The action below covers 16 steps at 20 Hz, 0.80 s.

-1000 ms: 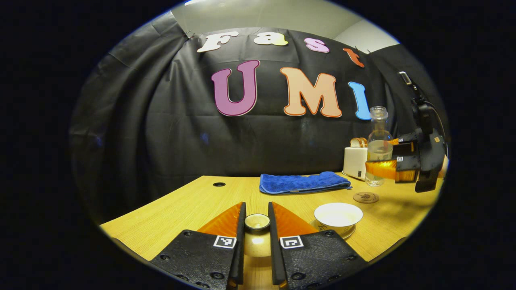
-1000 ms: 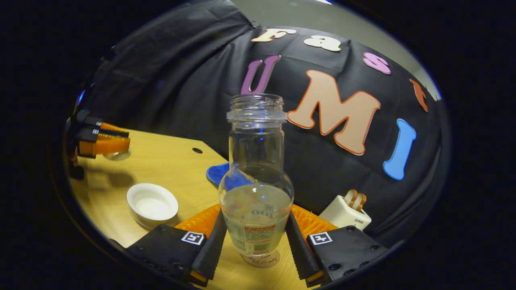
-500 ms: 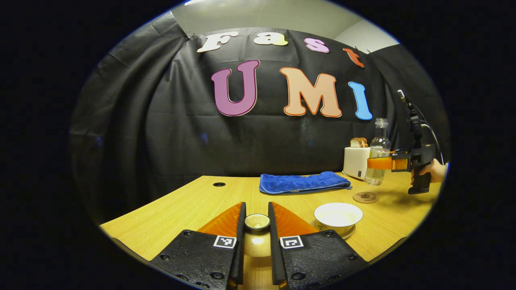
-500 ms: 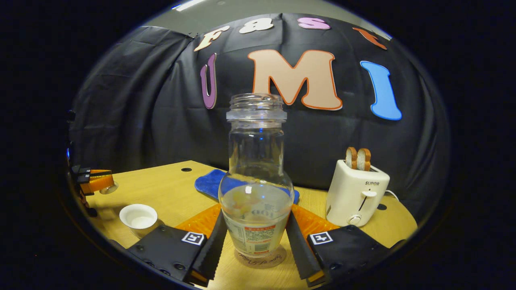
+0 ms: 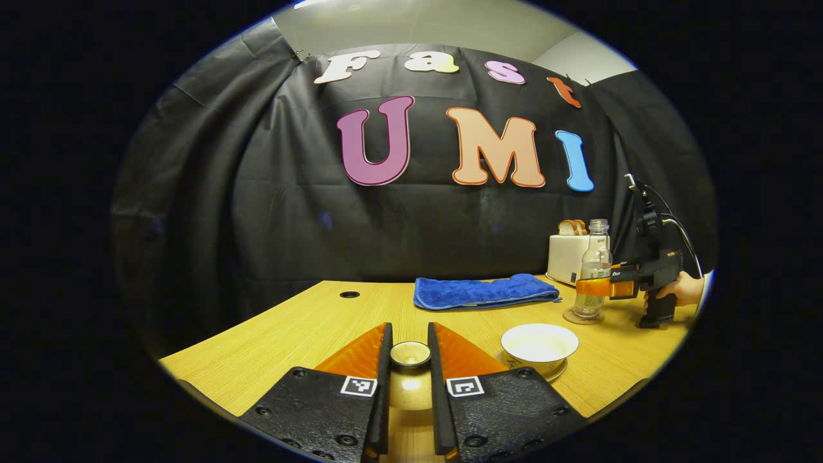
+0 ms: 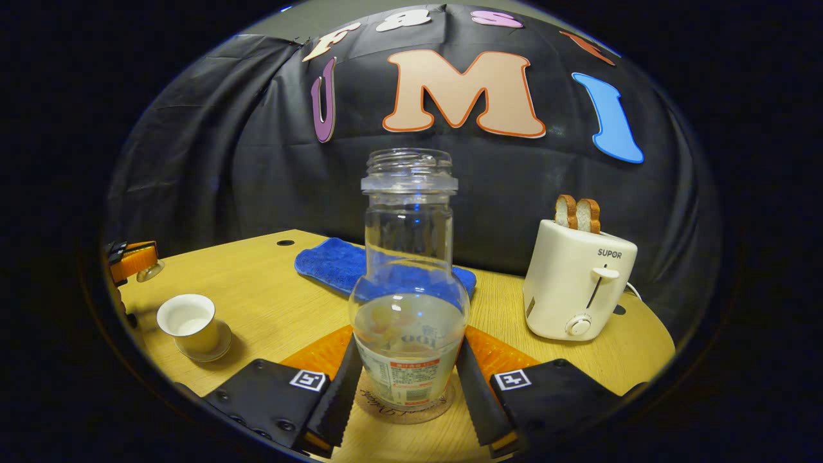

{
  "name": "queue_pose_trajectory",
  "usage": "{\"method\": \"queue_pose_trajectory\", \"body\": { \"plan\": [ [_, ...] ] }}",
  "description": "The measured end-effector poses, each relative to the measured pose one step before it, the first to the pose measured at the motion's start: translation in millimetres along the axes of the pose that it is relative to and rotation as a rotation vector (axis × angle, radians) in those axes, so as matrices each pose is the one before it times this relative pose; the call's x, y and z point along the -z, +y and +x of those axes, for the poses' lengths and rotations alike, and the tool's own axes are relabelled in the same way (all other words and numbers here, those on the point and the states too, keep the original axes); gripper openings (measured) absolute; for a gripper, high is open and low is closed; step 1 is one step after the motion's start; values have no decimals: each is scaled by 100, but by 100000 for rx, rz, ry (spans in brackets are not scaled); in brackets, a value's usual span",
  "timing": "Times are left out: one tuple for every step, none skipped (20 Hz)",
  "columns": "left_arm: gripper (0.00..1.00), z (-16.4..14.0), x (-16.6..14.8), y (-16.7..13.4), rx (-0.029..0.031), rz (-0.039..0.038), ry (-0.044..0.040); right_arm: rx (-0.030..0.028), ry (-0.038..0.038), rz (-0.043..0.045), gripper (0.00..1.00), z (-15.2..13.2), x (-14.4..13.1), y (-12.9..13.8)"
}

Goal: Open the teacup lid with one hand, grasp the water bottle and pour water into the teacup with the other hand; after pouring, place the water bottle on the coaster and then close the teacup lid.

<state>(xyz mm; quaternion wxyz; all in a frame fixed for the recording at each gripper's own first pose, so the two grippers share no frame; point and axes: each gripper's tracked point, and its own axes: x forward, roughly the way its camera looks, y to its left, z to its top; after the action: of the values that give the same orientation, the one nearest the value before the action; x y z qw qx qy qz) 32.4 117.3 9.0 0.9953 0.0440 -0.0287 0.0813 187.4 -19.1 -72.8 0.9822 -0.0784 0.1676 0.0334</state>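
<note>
right gripper view | right tool clamps water bottle upright on coaster | left tool grips teacup lid

We note the bottle as clear, glossy glass or plastic; which, we cannot tell. Teacup and lid: glazed, shiny ceramic. Table: matt wood grain. Towel: fluffy cloth. Toaster: smooth plastic. Coaster: matt.
</note>
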Motion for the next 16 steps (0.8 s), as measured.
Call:
{"method": "queue_pose_trajectory", "body": {
  "plan": [
    [25,2,97,32,-23,13,-10,-213,209,764,79,46,-9,33],
    [25,-72,4,-10,-1,1,-16,111,-116,742,78,23,1,-78],
    [25,-30,-16,42,3,9,24,149,277,417,79,25,63,-17],
    [25,6,-23,-23,7,-3,1,355,118,94,81,-34,29,-82],
    [25,52,-9,-6,-10,-1,-3,-11,364,171,84,20,69,-53],
    [25,41,-89,-65,-3,21,52,-457,35,547,82,-125,127,182],
    [25,12,69,8,0,-21,-30,-459,79,558,84,-120,29,66],
    [25,21,-42,31,47,12,29,-39,-309,114,90,-122,62,56],
    [25,-10,103,-192,509,-78,-96,326,-178,-457,87,-166,25,-21],
    [25,-49,-85,-65,484,-50,-138,202,-109,-302,84,-192,43,21],
    [25,41,126,-36,326,51,75,69,-323,-390,85,-118,-95,57],
    [25,23,-52,-10,236,-35,-73,117,-234,-811,92,-209,29,105],
    [25,88,-61,-74,65,-21,-35,107,-275,-953,91,-164,-125,22],
    [25,-60,12,52,28,-26,49,147,-541,-405,91,-223,43,26],
    [25,91,5,-37,87,-69,-61,0,-270,297,84,-253,-24,-6],
    [25,21,176,-19,211,11,92,-253,-201,670,84,-196,119,41]
  ]
}}
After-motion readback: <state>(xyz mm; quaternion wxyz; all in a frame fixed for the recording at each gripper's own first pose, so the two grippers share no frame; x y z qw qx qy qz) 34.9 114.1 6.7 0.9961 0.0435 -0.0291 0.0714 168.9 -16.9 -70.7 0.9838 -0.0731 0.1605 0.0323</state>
